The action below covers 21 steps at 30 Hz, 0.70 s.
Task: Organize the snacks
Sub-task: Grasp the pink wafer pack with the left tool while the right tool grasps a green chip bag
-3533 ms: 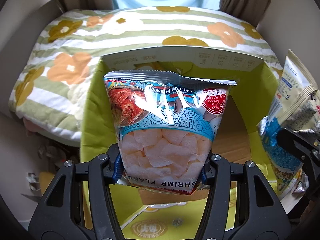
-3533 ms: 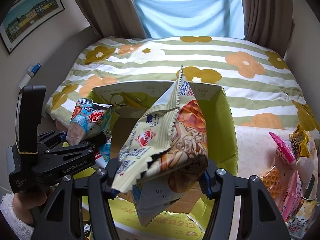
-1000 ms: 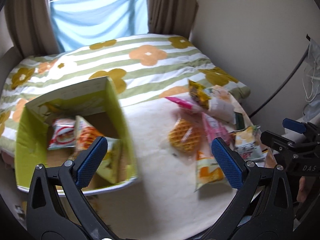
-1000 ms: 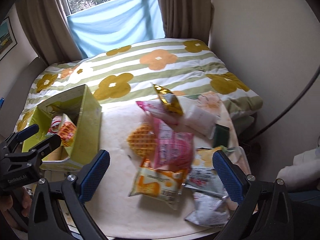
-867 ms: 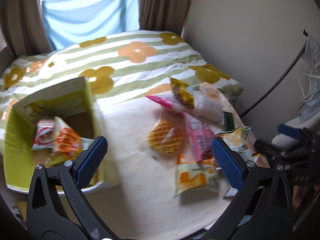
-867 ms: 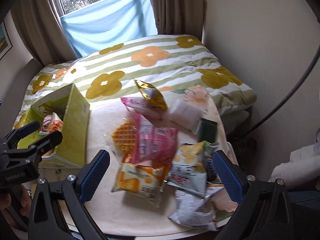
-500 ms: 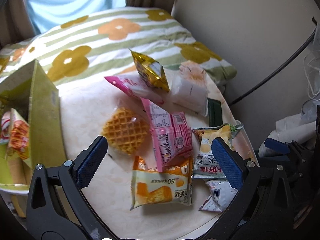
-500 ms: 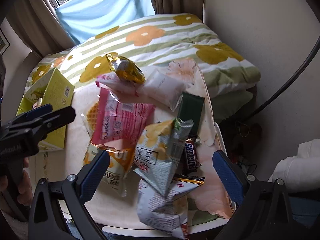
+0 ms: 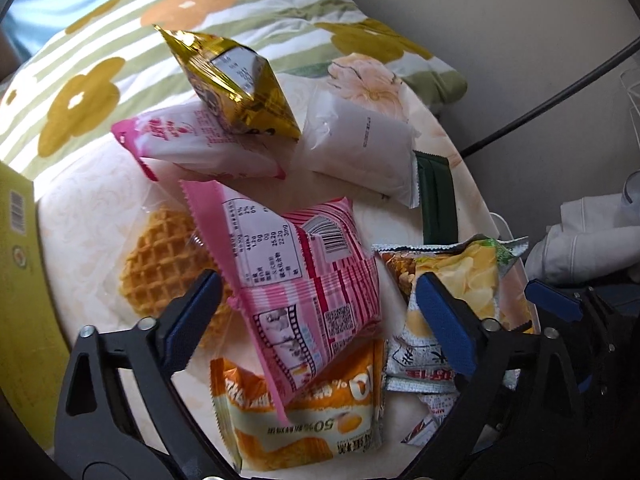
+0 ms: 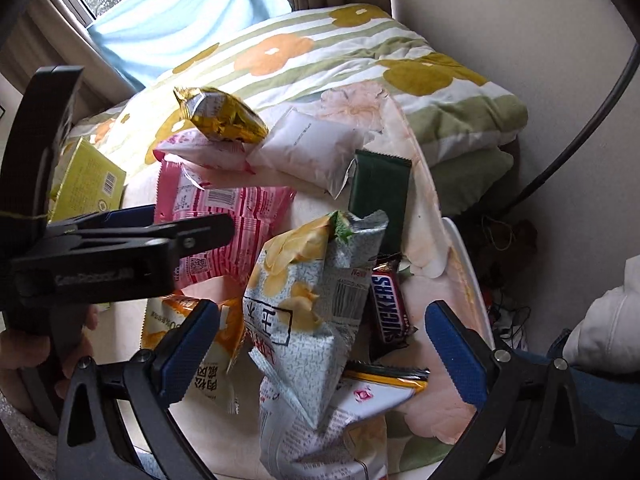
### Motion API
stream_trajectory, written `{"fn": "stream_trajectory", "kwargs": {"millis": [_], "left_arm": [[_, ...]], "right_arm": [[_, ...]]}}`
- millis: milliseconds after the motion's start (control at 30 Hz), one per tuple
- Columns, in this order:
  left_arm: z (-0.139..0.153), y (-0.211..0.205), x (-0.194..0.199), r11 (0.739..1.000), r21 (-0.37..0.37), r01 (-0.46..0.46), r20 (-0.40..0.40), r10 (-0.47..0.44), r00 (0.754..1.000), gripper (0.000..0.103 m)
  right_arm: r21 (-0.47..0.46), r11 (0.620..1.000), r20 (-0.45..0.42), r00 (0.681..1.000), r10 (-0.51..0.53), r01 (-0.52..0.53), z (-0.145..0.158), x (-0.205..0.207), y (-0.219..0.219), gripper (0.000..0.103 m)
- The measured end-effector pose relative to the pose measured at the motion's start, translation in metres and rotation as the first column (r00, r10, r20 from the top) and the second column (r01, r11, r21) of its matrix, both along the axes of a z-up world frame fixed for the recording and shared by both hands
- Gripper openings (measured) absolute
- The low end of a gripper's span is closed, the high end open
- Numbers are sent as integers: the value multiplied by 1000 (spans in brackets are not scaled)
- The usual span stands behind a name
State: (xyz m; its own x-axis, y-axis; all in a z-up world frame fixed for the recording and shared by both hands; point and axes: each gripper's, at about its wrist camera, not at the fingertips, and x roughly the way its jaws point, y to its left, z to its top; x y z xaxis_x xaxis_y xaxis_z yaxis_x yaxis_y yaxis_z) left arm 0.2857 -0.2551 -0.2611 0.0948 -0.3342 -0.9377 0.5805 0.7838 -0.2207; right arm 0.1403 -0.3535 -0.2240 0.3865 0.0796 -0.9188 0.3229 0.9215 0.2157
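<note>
You've got most of the job ahead of you here, going by how things lie: the snack pile is all out on the round table [image 9: 80,216], and only a corner of the yellow-green box [image 9: 16,240] shows at the far left, so I can't tell from these shots what's inside it. Your left gripper [image 9: 316,320] is spread wide and empty, hovering right over the pink striped bag [image 9: 304,280], which looks like your next grab. That bag's long axis runs from the far left down toward you, crimped top edge pointing away, back label facing up, and it's propped tilted across the waffle [image 9: 160,264] and the orange bag [image 9: 296,416], so it isn't lying flat. Your right gripper [image 10: 320,344] is also wide open with nothing in it, lined up on the pale chip bag [image 10: 308,292], which stands roughly upright with its top seam pointing away from you. Still waiting on the table: the gold foil pouch [image 9: 236,88] perched on the pink-and-white pack [image 9: 200,152], the white packet [image 9: 360,148], the dark green bar [image 10: 380,192], the Snickers [image 10: 390,308] and a white bag [image 10: 328,432] near the front edge. So roughly nine things left to move, I'd guess.
</note>
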Motion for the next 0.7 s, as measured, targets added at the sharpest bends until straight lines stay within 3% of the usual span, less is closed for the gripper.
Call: {"fn": "stream_trajectory", "kwargs": {"millis": [167,233,300,500,700], "left_arm": [[-10,-5,2,1000,13,18,-20,-18,1000,85],[-13,-7,2,999,22,26,-18,-25,1000,81],[-16,-9,2,999,32,35,-24,-34,999,68],[-16,-9,1,999,20,44,-27,-44,999,58],[0,-7,-5,998,25,56,33,-56,998,57]], "right_arm": [[-14,1000,-10,1000,16,-16,-5,8,5,102],[-6,1000,-12,1000,16,-16,-7,10,6,102],[-2,1000,-19,1000,16,-16,-10,12,6,102],[4,1000,-28,1000,6,-6,-14,17,7,101],[20,1000,-48,999,10,-9,-20,17,6,85]]}}
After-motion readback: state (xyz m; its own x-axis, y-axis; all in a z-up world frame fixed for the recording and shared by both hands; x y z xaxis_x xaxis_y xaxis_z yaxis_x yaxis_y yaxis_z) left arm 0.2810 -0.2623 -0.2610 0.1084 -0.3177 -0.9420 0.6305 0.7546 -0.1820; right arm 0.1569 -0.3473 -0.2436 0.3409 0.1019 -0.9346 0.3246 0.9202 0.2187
